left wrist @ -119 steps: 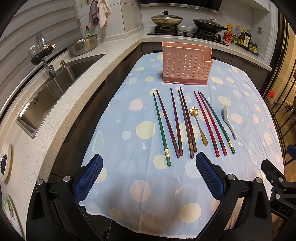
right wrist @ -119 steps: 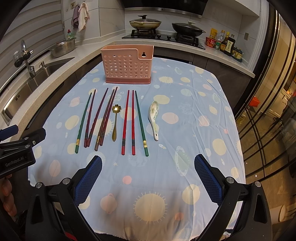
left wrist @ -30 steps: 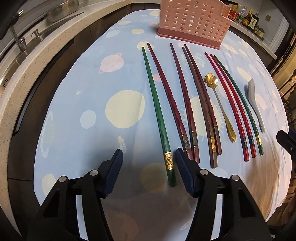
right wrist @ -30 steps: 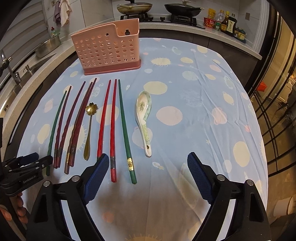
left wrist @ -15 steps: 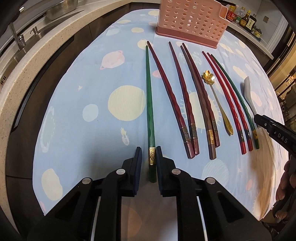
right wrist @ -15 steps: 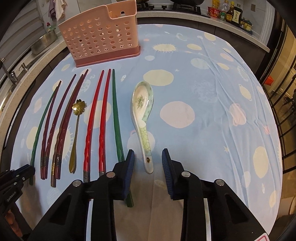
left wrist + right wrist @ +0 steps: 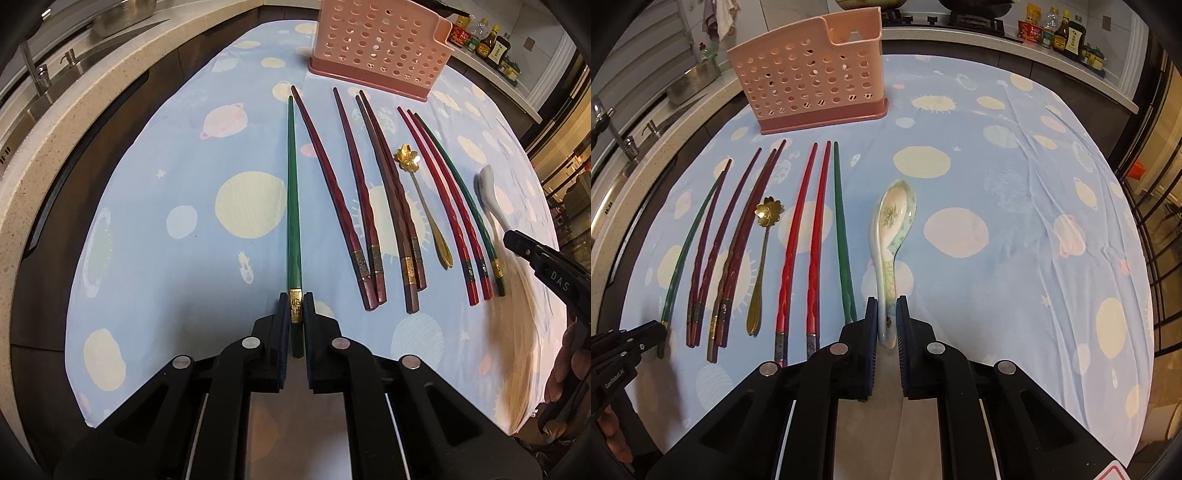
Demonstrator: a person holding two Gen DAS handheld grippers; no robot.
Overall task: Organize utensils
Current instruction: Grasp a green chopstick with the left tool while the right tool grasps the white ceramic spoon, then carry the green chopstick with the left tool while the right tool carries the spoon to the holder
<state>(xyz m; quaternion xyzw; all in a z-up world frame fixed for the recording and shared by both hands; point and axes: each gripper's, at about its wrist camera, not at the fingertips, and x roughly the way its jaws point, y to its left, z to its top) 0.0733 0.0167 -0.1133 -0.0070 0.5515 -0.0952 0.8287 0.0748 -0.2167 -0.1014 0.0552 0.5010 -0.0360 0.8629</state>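
Note:
My left gripper (image 7: pixel 295 310) is shut on the gold-banded near end of a green chopstick (image 7: pixel 293 203), which still lies on the blue cloth. The jaws of my right gripper (image 7: pixel 886 314) are closing, and their pads touch the handle of a ceramic spoon (image 7: pixel 894 221) that rests on the cloth. Between the two lie several dark red and brown chopsticks (image 7: pixel 369 192), a gold flower spoon (image 7: pixel 764 251), a bright red pair (image 7: pixel 801 240) and a second green chopstick (image 7: pixel 842 240). A pink perforated utensil holder (image 7: pixel 809 81) stands upright beyond their tips.
The table's blue cloth (image 7: pixel 1034 221) with pale dots stretches bare to the right of the spoon. A stone counter with a sink (image 7: pixel 44 85) runs along the left. Sauce bottles (image 7: pixel 1060 33) and a stove stand at the back. A railing borders the right side.
Both grippers came down to the table and closed: the left onto the leftmost green chopstick's end, straightening it, the right onto the ceramic spoon's handle.

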